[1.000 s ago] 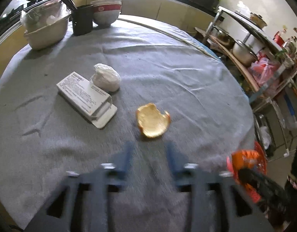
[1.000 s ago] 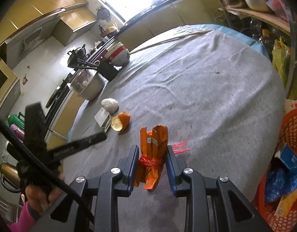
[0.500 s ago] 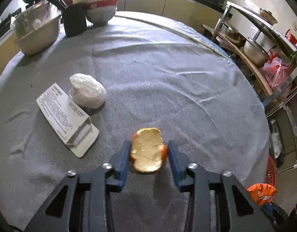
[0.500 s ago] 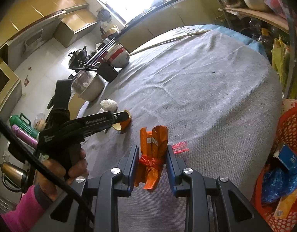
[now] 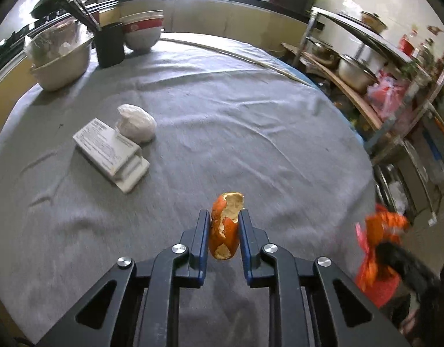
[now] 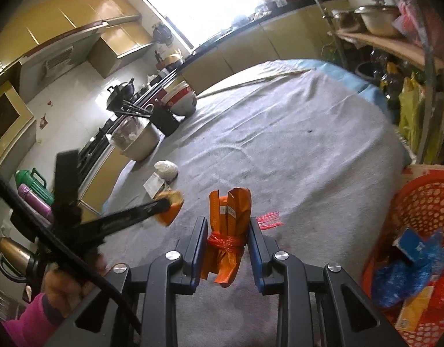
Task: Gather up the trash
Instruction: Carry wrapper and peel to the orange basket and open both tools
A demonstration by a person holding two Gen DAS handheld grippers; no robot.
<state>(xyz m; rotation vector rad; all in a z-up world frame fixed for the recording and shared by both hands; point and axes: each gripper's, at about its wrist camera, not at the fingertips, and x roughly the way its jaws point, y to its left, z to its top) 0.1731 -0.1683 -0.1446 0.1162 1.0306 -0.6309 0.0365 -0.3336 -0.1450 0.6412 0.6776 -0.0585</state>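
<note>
My left gripper (image 5: pixel 224 222) is shut on an orange peel (image 5: pixel 225 228) and holds it above the grey tablecloth; it also shows in the right wrist view (image 6: pixel 169 206). My right gripper (image 6: pixel 228 231) is shut on an orange wrapper (image 6: pixel 229 231) tied with red plastic, seen blurred in the left wrist view (image 5: pixel 381 245). A white crumpled bag (image 5: pixel 135 123) and a white carton (image 5: pixel 110 153) lie on the table at the left. A red mesh basket (image 6: pixel 418 202) holding trash stands at the right.
A metal basin (image 5: pixel 60 60), a black chopstick holder (image 5: pixel 109 44) and stacked bowls (image 5: pixel 142 30) stand at the table's far edge. Metal shelves with pots (image 5: pixel 355 69) stand to the right of the table. Thermos flasks (image 6: pixel 33 193) stand at the left.
My left gripper moved onto the orange peel, shut on it and lifted it off the cloth. My right gripper has kept hold of the orange wrapper, nearly still.
</note>
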